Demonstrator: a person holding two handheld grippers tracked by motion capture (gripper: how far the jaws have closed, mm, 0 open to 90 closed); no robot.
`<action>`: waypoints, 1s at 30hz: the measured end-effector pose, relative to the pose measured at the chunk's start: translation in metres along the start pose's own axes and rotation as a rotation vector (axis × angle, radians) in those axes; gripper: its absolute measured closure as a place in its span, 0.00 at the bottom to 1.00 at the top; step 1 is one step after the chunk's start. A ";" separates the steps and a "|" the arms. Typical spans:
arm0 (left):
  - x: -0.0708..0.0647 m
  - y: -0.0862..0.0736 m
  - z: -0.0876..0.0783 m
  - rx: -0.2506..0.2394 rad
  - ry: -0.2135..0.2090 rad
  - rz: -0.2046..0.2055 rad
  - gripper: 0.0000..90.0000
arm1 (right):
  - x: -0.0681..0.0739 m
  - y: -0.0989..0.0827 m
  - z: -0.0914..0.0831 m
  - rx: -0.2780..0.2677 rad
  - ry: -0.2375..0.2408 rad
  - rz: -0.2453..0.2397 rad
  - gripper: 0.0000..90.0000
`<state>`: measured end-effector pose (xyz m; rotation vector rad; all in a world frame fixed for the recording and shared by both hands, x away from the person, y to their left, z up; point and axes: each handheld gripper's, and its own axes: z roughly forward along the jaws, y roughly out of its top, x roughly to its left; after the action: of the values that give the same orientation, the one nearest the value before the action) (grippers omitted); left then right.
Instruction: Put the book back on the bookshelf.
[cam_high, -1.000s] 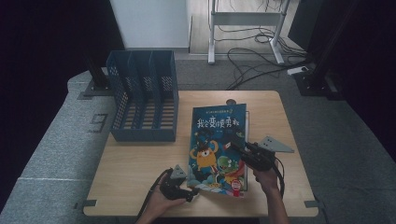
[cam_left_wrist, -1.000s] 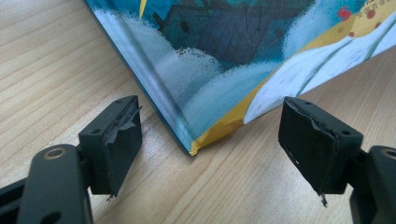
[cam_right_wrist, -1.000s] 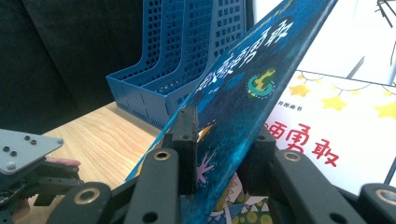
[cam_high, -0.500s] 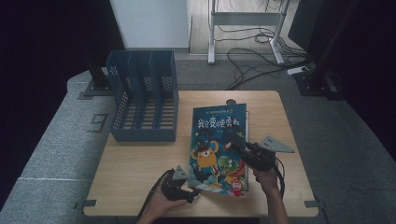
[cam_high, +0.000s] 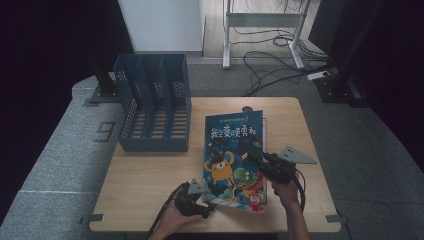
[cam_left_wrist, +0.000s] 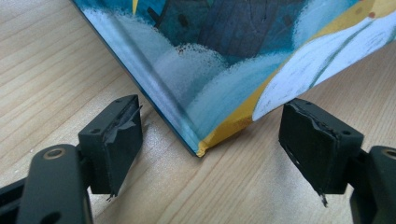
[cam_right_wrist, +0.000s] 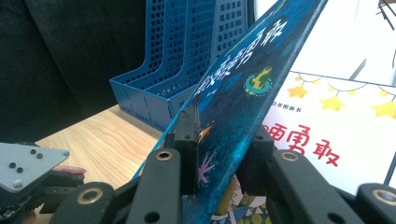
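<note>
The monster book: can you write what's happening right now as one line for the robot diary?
right gripper: shut on book cover | cover: lifted | left gripper: open at book's corner | file rack: empty

The pale wooden counter (cam_high: 150, 175) carries a blue slotted file rack (cam_high: 152, 107) at its far left corner and, right of it, a second picture book (cam_right_wrist: 345, 116) lying flat beneath the raised blue monster book (cam_high: 232, 157).
</note>
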<state>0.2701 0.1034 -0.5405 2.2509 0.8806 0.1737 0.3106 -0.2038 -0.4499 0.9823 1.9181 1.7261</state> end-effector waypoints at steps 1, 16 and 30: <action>0.000 0.000 0.000 0.000 0.002 0.000 0.24 | 0.000 0.000 0.000 0.000 0.000 0.000 0.80; 0.008 0.002 0.001 -0.007 -0.009 -0.032 0.23 | 0.011 0.004 -0.003 -0.054 0.004 -0.056 0.80; 0.013 0.006 0.002 -0.002 -0.003 -0.046 0.23 | 0.020 0.008 -0.005 -0.086 0.023 -0.072 0.81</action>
<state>0.2842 0.1077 -0.5396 2.2261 0.9290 0.1501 0.2951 -0.1929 -0.4374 0.8548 1.8534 1.7704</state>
